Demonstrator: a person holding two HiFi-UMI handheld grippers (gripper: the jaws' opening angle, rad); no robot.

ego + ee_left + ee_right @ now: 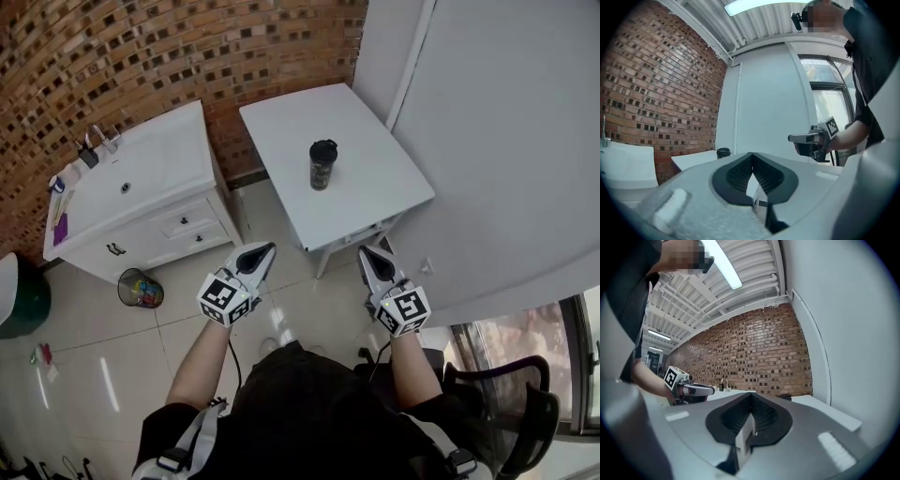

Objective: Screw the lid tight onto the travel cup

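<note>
Travel cup [322,165] upright on the white table [367,180], black lid [323,147] on top.
My left gripper [260,250] and my right gripper [369,254] hang over the floor tiles [187,319] short of the table, well apart from the cup. Both pairs of jaws are pressed together with nothing between them. A white sink cabinet [141,187] stands to the left against the brick wall [141,56].

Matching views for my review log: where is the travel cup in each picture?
Head view: travel cup upright on the white table, upper centre.
Left gripper view: only its top shows, left of centre.
Right gripper view: its dark top, right of centre.
Shared landmark: the brick wall.
</note>
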